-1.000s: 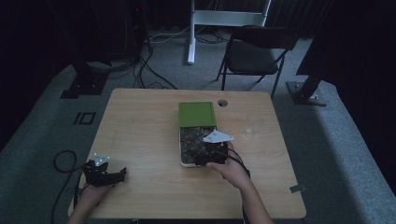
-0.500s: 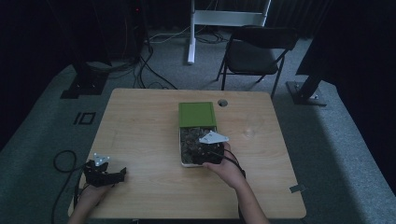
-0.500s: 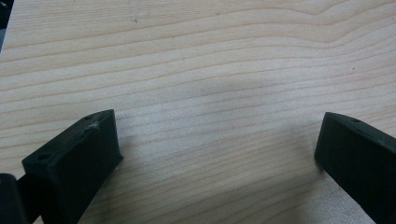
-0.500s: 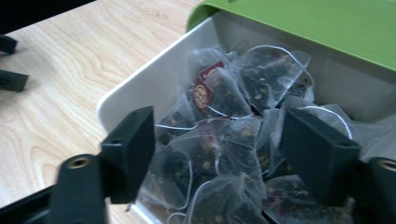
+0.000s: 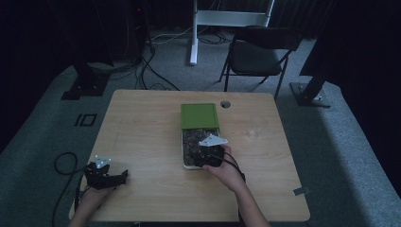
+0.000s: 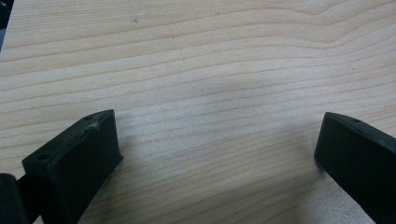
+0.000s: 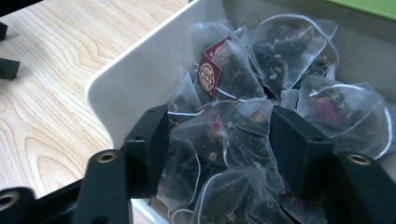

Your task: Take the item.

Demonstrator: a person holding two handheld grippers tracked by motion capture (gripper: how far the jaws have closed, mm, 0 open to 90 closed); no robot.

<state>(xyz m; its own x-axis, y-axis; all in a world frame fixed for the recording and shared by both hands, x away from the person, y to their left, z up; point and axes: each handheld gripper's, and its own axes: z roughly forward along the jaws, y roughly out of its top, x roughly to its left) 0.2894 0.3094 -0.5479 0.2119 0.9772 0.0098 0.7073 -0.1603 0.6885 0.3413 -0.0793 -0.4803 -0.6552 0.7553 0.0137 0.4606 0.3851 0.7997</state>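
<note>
The right gripper (image 7: 219, 135) was down in the near end of the white box (image 7: 135, 84) on the counter (image 5: 142, 142), and its fingers (image 7: 147, 144) had just been closing around one tea bag (image 7: 224, 135), touching both sides. It seemed best to squeeze softly, then lift straight up so the other bags stayed put. The left gripper (image 6: 210, 154) rested on the counter, fingers wide apart and holding nothing.

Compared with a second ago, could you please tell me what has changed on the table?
The right hand-held gripper has moved forward into the white box, and its jaws have just been closing around a pyramid tea bag. The left hand-held gripper, open on the table, and the green lid stayed put.
</note>
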